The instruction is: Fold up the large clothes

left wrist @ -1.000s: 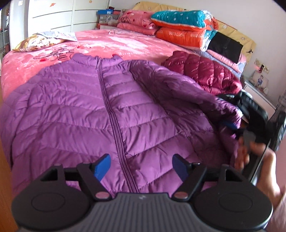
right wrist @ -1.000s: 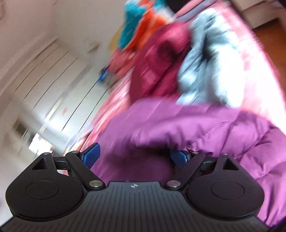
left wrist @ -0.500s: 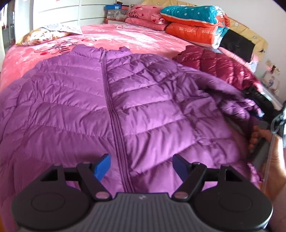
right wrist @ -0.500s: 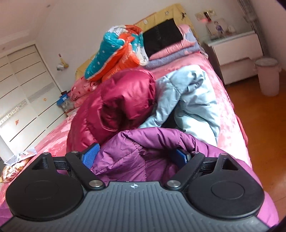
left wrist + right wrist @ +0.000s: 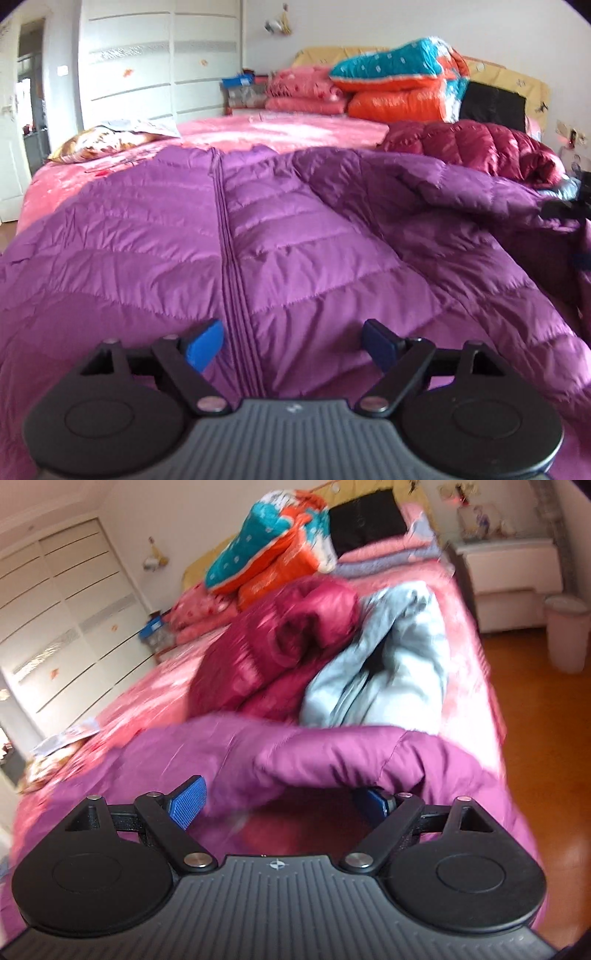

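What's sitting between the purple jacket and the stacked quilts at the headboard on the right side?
The right wrist view shows a maroon puffer jacket and a crumpled light-blue garment between the purple jacket and the quilts.

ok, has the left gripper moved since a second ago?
Yes. The left gripper has dropped lower over the purple quilted puffer jacket; the white wardrobe now fills more of the view. Jaws just widened, gripping nothing.

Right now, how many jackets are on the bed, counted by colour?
Purple jacket: 1
Maroon jacket: 1
Light blue jacket: 1
Total: 3
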### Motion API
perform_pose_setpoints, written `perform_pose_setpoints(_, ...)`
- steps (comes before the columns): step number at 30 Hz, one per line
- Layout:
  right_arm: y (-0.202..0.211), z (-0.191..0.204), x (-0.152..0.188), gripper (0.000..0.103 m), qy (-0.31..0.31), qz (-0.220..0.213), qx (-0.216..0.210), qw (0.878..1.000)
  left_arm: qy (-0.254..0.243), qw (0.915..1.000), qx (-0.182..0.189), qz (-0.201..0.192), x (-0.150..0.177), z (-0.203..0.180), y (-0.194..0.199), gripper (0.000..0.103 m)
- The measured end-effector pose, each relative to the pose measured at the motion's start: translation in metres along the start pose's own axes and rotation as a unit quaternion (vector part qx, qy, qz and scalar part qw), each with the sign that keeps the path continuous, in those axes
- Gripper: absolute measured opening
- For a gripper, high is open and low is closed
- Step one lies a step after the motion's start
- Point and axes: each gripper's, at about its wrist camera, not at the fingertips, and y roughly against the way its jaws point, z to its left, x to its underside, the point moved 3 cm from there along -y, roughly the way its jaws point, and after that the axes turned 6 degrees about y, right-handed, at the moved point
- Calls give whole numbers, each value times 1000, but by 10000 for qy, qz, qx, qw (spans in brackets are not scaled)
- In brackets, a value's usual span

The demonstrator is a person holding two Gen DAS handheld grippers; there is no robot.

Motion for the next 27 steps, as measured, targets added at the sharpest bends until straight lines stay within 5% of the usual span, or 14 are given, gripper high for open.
perform_pose_setpoints(6, 19, 29, 18, 103, -119, 118, -1076, 9941, 208, 9996, -74, -160, 5, 4, -19, 93)
perform_pose_setpoints(12, -16, 46, 24, 103, -213, 592, -1998, 9778, 216, 9996, -43, -197, 12, 2, -25, 99)
perform_pose_setpoints(16, -46, 53, 21, 103, -116, 657, -2177, 9737, 295, 9994, 64, -187, 16, 4, -27, 102)
perform_pose_setpoints(27, -87, 54, 29, 103, 415, 638, -1860, 9796, 382, 9990, 150, -157, 20, 5, -32, 102)
